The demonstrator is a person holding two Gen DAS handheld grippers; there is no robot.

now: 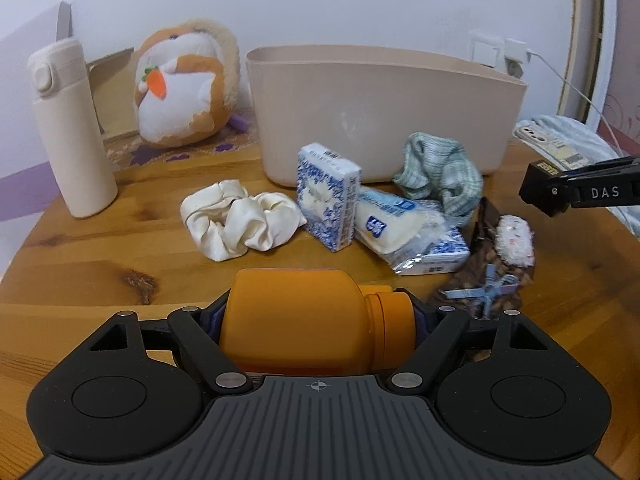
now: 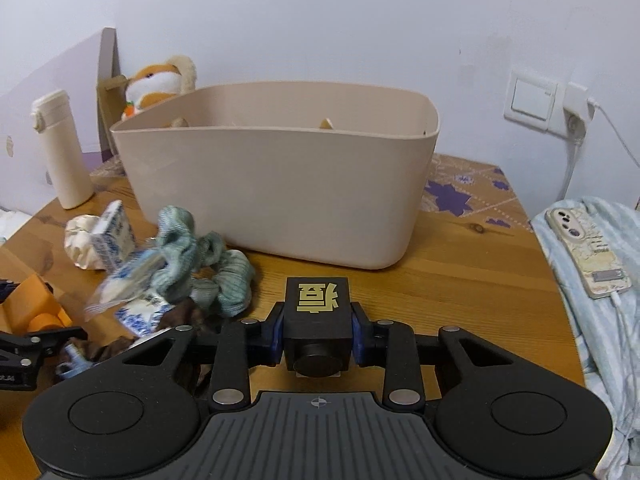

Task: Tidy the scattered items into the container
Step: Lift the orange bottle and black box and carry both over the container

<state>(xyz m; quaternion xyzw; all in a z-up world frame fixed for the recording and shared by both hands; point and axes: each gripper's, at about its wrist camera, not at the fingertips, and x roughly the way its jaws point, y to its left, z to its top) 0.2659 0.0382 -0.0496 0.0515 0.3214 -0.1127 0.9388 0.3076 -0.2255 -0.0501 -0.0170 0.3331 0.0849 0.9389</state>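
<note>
Orange bottle [image 1: 304, 316] clamped, black box [image 2: 317, 312] clamped

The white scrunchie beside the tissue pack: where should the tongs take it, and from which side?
Probably from above, across the bunched fold at the near left end of the white scrunchie. It lies flat and soft on the table, and that end is clear; its right end sits close to the upright tissue pack.

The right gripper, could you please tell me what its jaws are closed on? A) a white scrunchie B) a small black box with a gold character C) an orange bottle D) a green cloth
B: in the right wrist view the right gripper has its jaws pressed on either side of the small black box, while the orange bottle sits in the left gripper.
</note>
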